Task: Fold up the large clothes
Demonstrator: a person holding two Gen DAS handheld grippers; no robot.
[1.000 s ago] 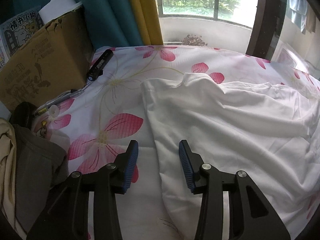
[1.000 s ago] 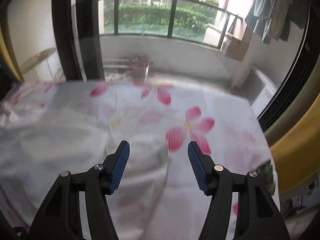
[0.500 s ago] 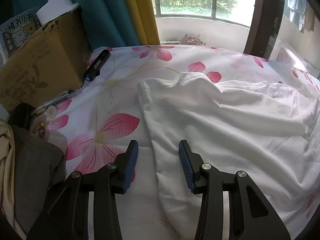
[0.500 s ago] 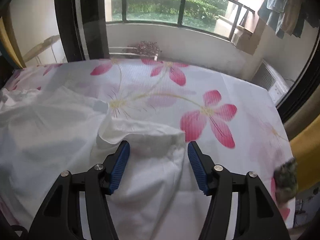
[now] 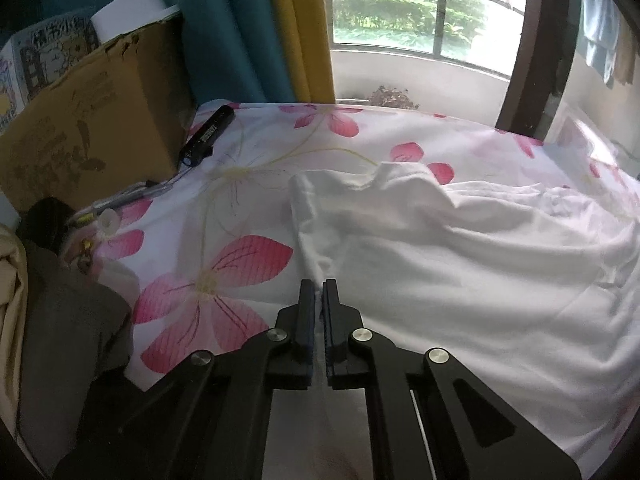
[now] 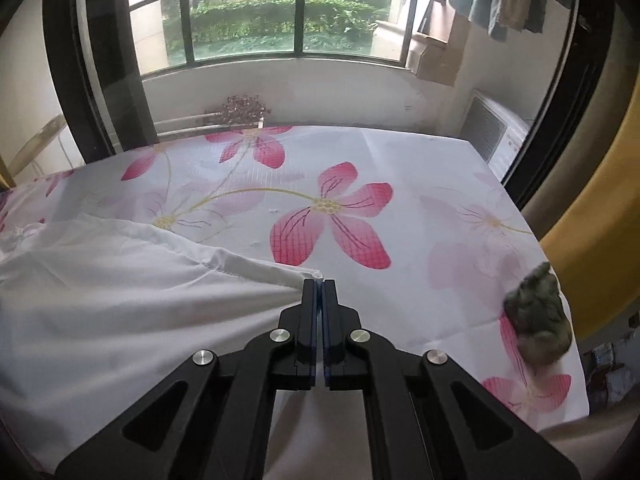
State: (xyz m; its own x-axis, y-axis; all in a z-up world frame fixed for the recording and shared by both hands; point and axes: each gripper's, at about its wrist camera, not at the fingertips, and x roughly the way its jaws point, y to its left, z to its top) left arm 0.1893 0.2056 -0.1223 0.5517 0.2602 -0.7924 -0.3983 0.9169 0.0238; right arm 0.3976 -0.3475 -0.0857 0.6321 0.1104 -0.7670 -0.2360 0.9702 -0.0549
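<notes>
A large white garment (image 5: 440,260) lies crumpled across a bed sheet printed with pink flowers (image 5: 224,200). In the left wrist view my left gripper (image 5: 319,285) is shut, its blue pads pinching the garment's left edge low against the sheet. In the right wrist view the same white garment (image 6: 120,288) fills the left half, its hem running to a corner at the centre. My right gripper (image 6: 319,282) is shut on that corner, and the fabric pulls taut toward the jaws.
A cardboard box (image 5: 88,128) stands at the bed's left, with a black cylinder (image 5: 208,134) and pens (image 5: 128,196) beside it. Folded grey and beige clothes (image 5: 60,320) sit at near left. A grey-green lump (image 6: 536,320) rests near the flowered sheet's (image 6: 340,208) right edge.
Both grippers went from open to shut on the white garment. The right gripper moved down and forward to the garment's corner; the left stayed at the edge.
</notes>
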